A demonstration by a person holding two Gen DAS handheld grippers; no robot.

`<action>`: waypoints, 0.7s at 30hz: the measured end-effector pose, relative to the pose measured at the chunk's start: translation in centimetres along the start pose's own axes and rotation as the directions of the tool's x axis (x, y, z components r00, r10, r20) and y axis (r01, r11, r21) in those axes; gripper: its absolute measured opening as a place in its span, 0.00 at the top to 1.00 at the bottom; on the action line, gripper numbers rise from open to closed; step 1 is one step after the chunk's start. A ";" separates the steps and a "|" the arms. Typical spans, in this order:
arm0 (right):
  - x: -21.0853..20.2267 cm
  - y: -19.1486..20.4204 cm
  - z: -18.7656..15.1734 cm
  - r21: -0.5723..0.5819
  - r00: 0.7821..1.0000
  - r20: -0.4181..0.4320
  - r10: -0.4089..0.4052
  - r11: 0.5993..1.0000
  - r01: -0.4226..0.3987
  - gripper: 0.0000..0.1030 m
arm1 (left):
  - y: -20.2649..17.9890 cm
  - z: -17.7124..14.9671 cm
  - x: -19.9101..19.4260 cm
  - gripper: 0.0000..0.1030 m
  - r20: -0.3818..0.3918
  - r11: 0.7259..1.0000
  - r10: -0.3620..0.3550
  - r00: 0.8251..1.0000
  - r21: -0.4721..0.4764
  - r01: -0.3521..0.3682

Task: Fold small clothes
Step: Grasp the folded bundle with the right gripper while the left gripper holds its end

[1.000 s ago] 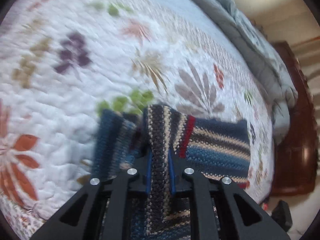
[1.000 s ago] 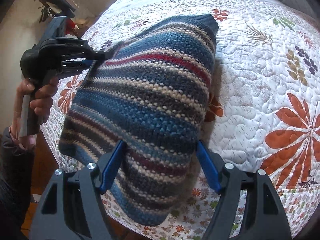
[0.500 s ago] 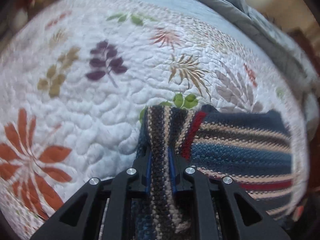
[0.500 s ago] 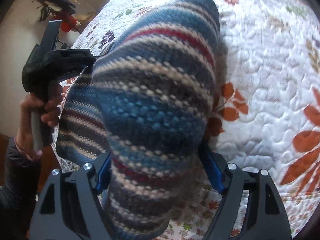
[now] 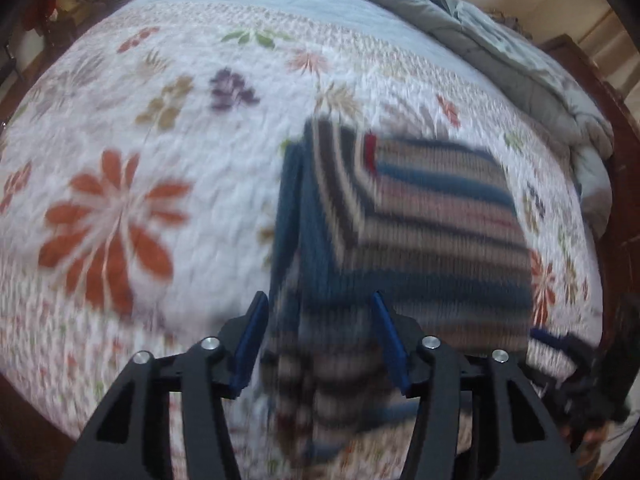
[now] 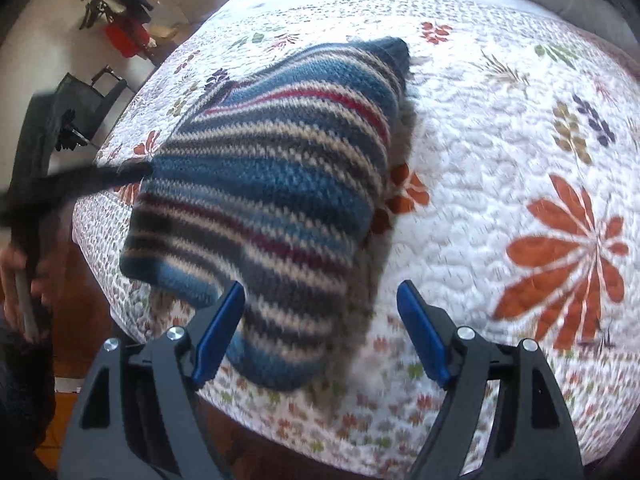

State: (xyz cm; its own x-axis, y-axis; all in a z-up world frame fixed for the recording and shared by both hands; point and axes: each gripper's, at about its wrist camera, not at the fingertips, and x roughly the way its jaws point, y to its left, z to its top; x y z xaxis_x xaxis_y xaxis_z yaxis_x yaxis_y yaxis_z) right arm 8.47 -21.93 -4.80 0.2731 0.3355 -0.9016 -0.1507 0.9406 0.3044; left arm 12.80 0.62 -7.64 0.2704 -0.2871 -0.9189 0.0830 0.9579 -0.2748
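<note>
No readable text, label, brand or number anywhere.

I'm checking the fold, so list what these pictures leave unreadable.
- Left wrist view: motion blur smears the striped knit; its layers cannot be counted.
- Left wrist view: the right gripper is cut by the edge.
- Right wrist view: the left gripper is blurred; its opening jaws are unreadable there.

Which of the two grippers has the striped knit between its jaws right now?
The left gripper: its opening jaws straddle the striped knit. The right gripper stands open with only the knit's corner by one blue finger.
</note>
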 end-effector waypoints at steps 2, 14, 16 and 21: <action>-0.2 -0.1 -1.0 0.013 1.000 -0.001 -0.007 1.000 0.007 0.24 | 0.2 -2.5 -0.1 0.47 -0.037 1.000 -0.024 0.999 -0.013 0.023; 1.4 0.7 -2.0 0.067 0.999 -0.024 0.048 0.997 -0.047 0.24 | 0.6 -6.2 2.5 0.75 -0.132 0.994 -0.078 0.988 -0.087 0.067; 1.7 1.1 -2.0 0.072 0.997 -0.033 0.068 0.995 -0.065 0.24 | 1.3 -5.9 2.1 0.80 -0.125 0.989 -0.091 0.988 -0.125 0.075; 2.3 3.0 -2.1 0.025 0.997 -0.039 0.074 0.997 -0.073 0.24 | 2.5 -5.9 0.8 0.83 -0.078 0.994 -0.008 0.997 -0.108 -0.001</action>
State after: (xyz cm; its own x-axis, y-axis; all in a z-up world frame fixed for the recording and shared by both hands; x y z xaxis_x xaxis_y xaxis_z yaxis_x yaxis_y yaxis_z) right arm 6.68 -18.50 -6.60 0.2240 0.4016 -0.8880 -0.1468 0.9146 0.3767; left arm 7.61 2.74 -10.74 0.1939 -0.2935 -0.9361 -0.0211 0.9527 -0.3031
